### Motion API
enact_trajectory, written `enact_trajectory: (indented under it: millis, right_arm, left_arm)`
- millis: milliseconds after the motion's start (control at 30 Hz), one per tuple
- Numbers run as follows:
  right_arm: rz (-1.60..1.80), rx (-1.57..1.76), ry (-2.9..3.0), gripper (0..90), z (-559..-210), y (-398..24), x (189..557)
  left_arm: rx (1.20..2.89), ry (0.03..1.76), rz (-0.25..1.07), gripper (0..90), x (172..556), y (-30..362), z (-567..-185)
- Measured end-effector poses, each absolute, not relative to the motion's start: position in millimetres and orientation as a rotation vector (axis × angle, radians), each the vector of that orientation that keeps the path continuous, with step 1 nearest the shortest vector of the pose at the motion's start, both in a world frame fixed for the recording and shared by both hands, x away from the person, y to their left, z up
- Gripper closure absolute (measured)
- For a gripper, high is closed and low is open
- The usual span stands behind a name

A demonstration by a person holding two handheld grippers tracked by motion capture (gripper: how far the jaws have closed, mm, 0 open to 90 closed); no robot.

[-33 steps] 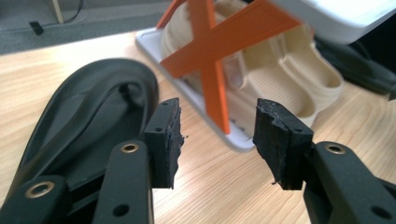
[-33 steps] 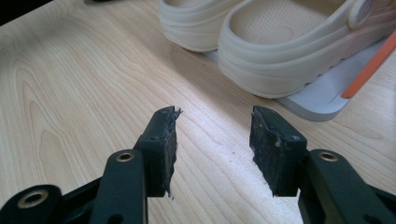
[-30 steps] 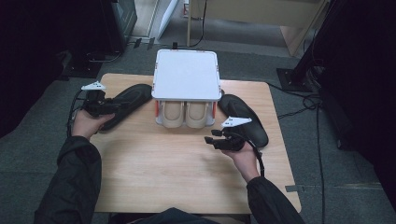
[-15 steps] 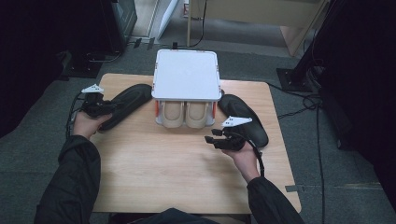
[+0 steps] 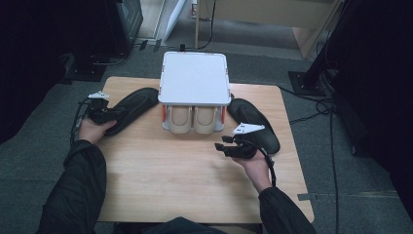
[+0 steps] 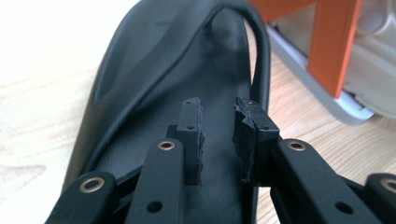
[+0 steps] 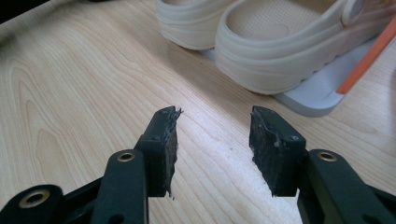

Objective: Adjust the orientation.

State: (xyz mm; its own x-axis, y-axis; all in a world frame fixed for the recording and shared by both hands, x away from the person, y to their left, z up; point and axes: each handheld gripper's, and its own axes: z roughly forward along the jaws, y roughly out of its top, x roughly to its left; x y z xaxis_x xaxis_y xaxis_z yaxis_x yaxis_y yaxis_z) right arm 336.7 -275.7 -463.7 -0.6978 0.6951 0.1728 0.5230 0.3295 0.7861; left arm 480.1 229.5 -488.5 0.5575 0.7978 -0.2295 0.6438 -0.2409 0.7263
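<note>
The left gripper sits low over the heel end of the black insole that lies flat on the wooden table, left of the white shoe stand. In the left gripper view, its jaws have just been closing. They now stand narrow, with a slim gap left between the pads. Through that gap only the insole's top face shows, so nothing looks pinched yet. The insole's raised rim runs just past the right-hand jaw.

The right gripper hangs over bare wood with its jaws well apart and nothing between them. It faces the 2 beige clogs tucked under the stand. A 2nd black insole lies just beside that hand, on the far right of the table.

The insole is likely light, thin and floppy (foam, by the look of its moulded arch), so it should droop if lifted by 1 end. Lying flat, it offers no face to squeeze. The better hold is probably on the upturned heel rim, with 1 pad inside the cup and 1 outside. Its smooth top may slide under the pads, so a firm bite close to the heel seems wise.
</note>
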Motion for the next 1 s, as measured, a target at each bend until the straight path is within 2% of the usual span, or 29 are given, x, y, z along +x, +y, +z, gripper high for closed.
enact_trajectory:
  millis: [1000]
  right_arm:
    - [1.313, 1.068, 2.459, 52.2, -464.7, -259.0, 341.7]
  left_arm:
    - [2.028, 1.133, 0.152, 72.6, 462.4, 199.8, -488.4]
